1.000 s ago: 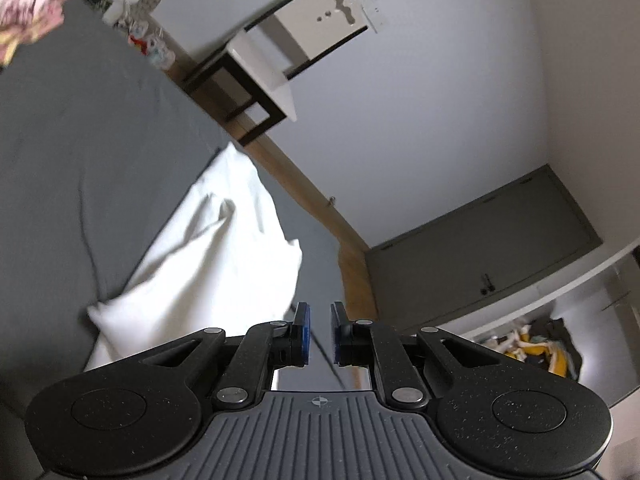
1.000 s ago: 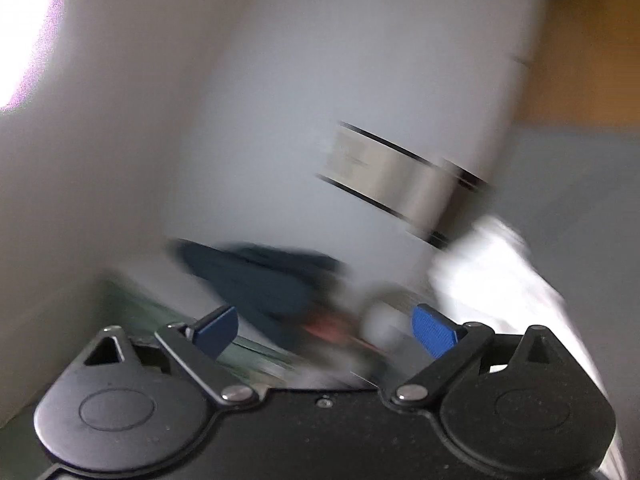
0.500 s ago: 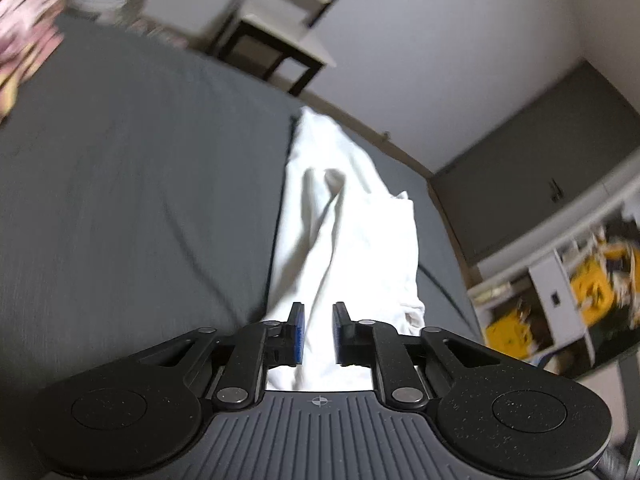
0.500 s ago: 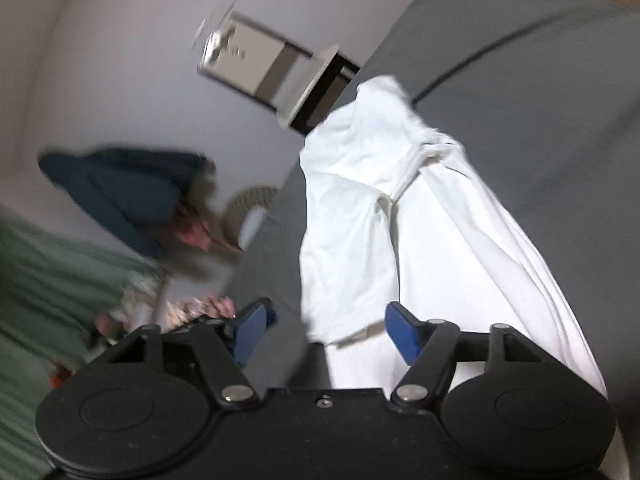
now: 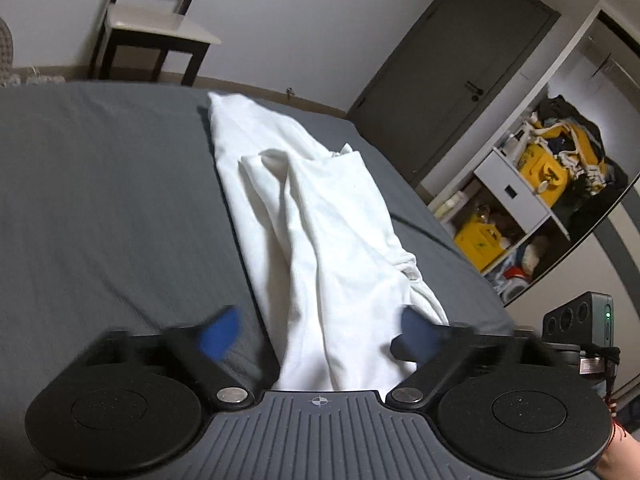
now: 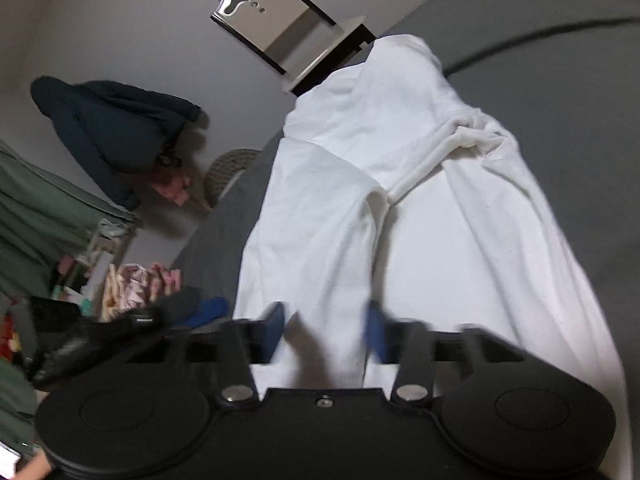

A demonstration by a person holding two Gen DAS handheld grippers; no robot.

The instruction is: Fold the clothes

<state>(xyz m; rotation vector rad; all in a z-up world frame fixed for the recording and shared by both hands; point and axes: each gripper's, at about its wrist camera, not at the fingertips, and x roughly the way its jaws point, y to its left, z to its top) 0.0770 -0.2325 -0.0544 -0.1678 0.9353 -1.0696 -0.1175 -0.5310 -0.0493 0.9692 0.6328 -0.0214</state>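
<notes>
Found the left gripper [image 5: 318, 334] with jaws thrown wide, blue pads smeared by motion, against a near-shut pinch 0.5 s and 1 s earlier; judged that as a release, or a re-opening for a fresh grasp, with nothing held. Found the right gripper [image 6: 325, 330] also parted, though narrower than 0.5 s before and likewise blurred, poised over the near edge of the white garment [image 6: 400, 200] without clamping it; read this as closing in on a fold, not yet a grip. Noted both cameras tipped down from wall and ceiling 1 s ago onto the cloth, so took the carrying or laying-out as done and the folding proper as barely begun. Placed the white garment [image 5: 320, 220] as a long rumpled strip on the grey bed [image 5: 100, 200], running away from both tools toward the chair [image 5: 156, 28], 1 sleeve or flap doubled over the middle. From the left wrist only: picked out the grey door [image 5: 452, 80] and the open shelves [image 5: 540, 184] crammed with yellow items beyond the bed's far side, plus bare sheet to the left of the cloth. From the right wrist only: picked out the bunched seam near the garment's top, a dark garment [image 6: 112, 132] hung on the wall, a woven basket [image 6: 228, 168], a floral cloth [image 6: 136, 284] by the bed's edge, and a blurred black shape at lower left, probably the other tool.
</notes>
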